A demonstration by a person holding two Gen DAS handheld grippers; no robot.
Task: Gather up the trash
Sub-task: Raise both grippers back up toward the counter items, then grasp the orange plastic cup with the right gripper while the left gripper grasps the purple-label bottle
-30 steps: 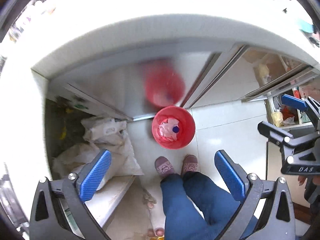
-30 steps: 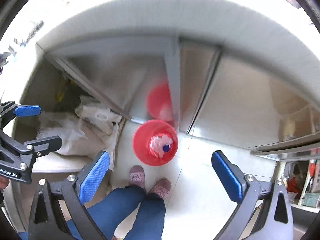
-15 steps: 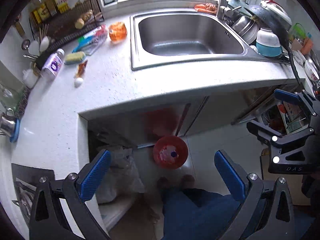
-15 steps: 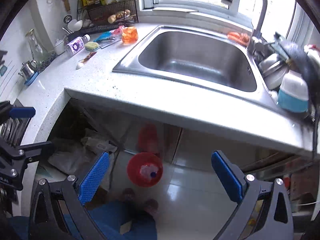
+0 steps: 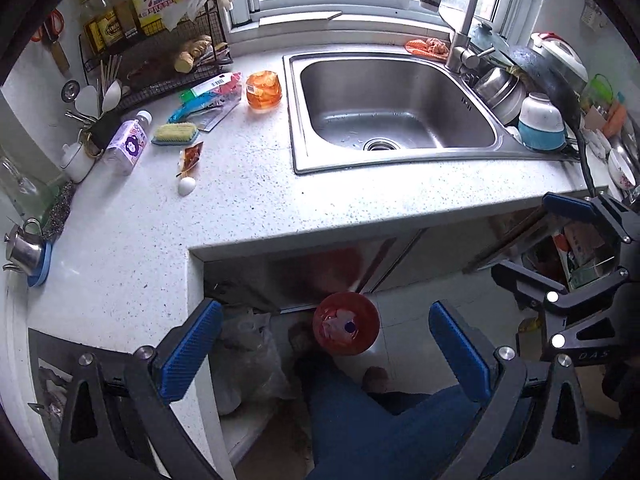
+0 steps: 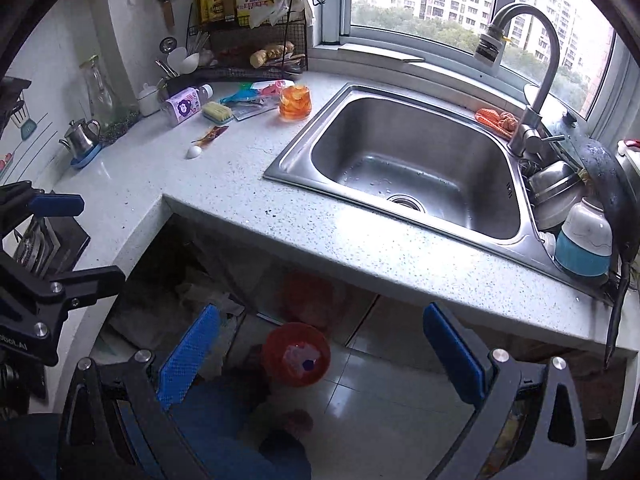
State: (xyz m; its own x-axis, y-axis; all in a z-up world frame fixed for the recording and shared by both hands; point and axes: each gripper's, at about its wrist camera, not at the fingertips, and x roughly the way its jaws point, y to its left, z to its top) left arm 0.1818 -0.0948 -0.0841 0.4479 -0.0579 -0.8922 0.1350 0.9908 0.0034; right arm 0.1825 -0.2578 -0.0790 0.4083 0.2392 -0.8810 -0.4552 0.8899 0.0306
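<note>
- The trash on the worktop [image 5: 248,216] sits in a loose cluster left of the sink [image 5: 394,114], near the back corner.
- A small orange-red sachet [image 5: 190,156] lies flat, its long axis running from near-left to far-right; in the right wrist view it [image 6: 212,135] slants the same way.
- A white eggshell [image 5: 186,186] lies just beside the sachet's nearer end, touching or almost touching it; which, I cannot tell.
- A clear plastic bottle with a purple label [image 5: 129,142] lies on its side left of the sachet, cap pointing away toward the wire rack [image 5: 160,68].
- A flat blue-green wrapper [image 5: 208,98] lies behind a yellow scrub brush [image 5: 175,134], its long axis running left to right and slightly away.
- An orange plastic cup [image 5: 263,92] stands upright near the sink's left rim.
- On the floor below the worktop edge stands a red bin [image 5: 346,328], mouth up, with crumpled white scraps and a blue cap inside.
- The left claw [image 5: 326,352] hangs over the floor above the bin, its blue pads [image 5: 188,354] spread wide apart and holding nothing.
- The right claw [image 6: 320,354] is likewise spread wide and empty, over the bin [image 6: 296,354].
- The person's blue trouser legs [image 5: 360,420] fill the space beneath both claws.
</note>
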